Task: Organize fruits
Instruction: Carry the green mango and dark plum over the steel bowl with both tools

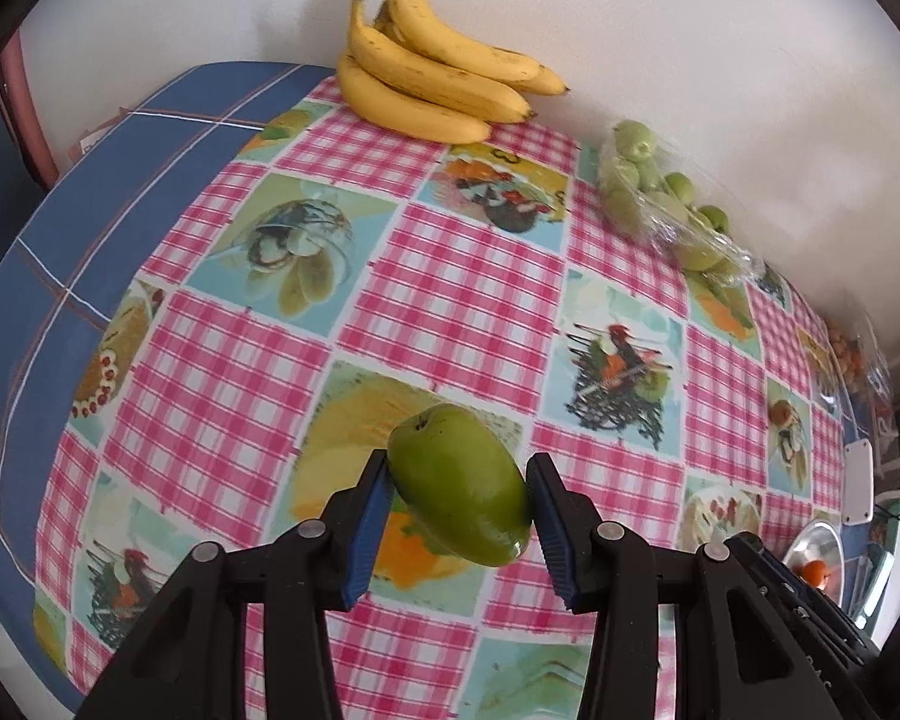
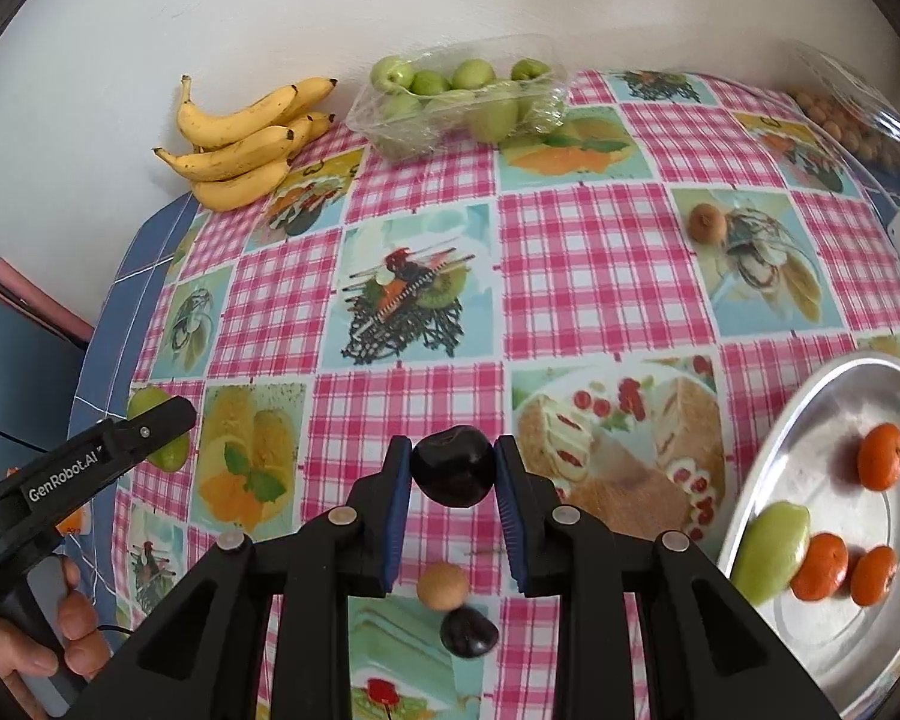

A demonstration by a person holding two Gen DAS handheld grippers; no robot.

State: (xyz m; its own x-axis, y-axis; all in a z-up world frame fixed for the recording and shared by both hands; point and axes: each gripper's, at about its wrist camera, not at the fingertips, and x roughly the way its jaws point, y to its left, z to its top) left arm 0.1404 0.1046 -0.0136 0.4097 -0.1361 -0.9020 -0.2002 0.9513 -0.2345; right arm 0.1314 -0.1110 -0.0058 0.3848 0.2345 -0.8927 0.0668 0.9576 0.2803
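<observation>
My left gripper [image 1: 457, 483] is shut on a large green fruit [image 1: 459, 483], held above the checked tablecloth; it also shows at the left edge of the right wrist view as the left gripper [image 2: 156, 426]. My right gripper [image 2: 453, 468] is shut on a dark round fruit [image 2: 453, 467], lifted off the cloth. Below it on the table lie a small tan fruit [image 2: 443, 585] and another dark fruit [image 2: 469, 631]. A silver tray [image 2: 768, 462] at the right holds three oranges [image 2: 882, 456] and a green fruit [image 2: 771, 552].
A bunch of bananas [image 1: 432, 72] lies by the wall. Beside it stands a clear plastic tub of green fruits [image 2: 462, 102]. A brown fruit [image 2: 703, 223] rests on the cloth at the right. A clear box of small brown fruits [image 2: 834, 114] sits at the far right corner.
</observation>
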